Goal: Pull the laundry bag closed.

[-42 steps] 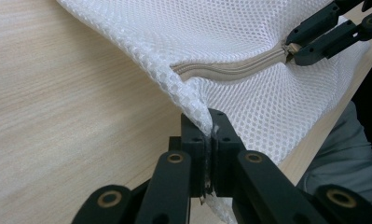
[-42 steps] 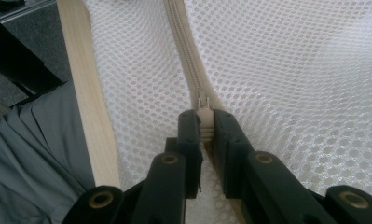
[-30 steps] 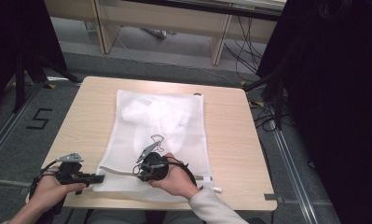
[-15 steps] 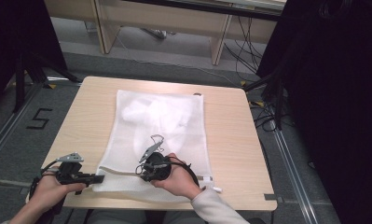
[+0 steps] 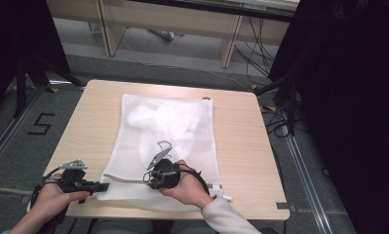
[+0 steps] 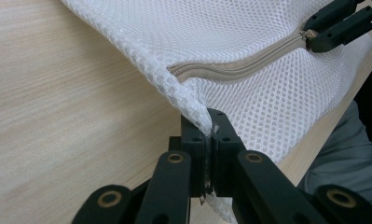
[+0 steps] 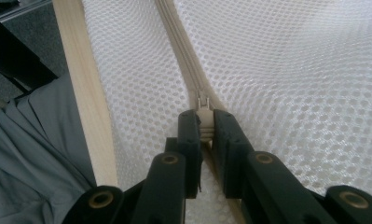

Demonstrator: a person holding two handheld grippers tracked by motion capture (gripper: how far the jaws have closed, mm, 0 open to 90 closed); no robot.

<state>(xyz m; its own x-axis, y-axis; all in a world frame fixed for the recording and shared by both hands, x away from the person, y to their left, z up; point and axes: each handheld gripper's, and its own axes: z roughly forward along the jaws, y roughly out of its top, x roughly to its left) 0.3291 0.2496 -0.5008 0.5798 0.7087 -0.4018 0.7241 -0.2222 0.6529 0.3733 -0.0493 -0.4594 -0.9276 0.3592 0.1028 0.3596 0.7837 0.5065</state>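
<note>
A white mesh laundry bag (image 5: pixel 182 141) lies flat on the wooden table (image 5: pixel 92 122), with something white bunched inside its far half. Along its near edge runs a beige zipper (image 6: pixel 239 70). My left gripper (image 5: pixel 104 186) is at the bag's near left corner and is shut on the mesh corner (image 6: pixel 200 109). My right gripper (image 5: pixel 147 179) rests on the bag's near edge, and its jaws are shut on the zipper pull (image 7: pixel 203 116). The left gripper view shows the right gripper (image 6: pixel 335 23) farther off, pinching that pull.
The table's near edge (image 7: pixel 83 93) runs just beside the zipper, with a grey sleeve (image 7: pixel 30 163) below it. A small white tag (image 5: pixel 221 195) pokes out at the bag's near right. Bare tabletop (image 5: pixel 241 141) lies either side of the bag. Desk legs and cables stand beyond.
</note>
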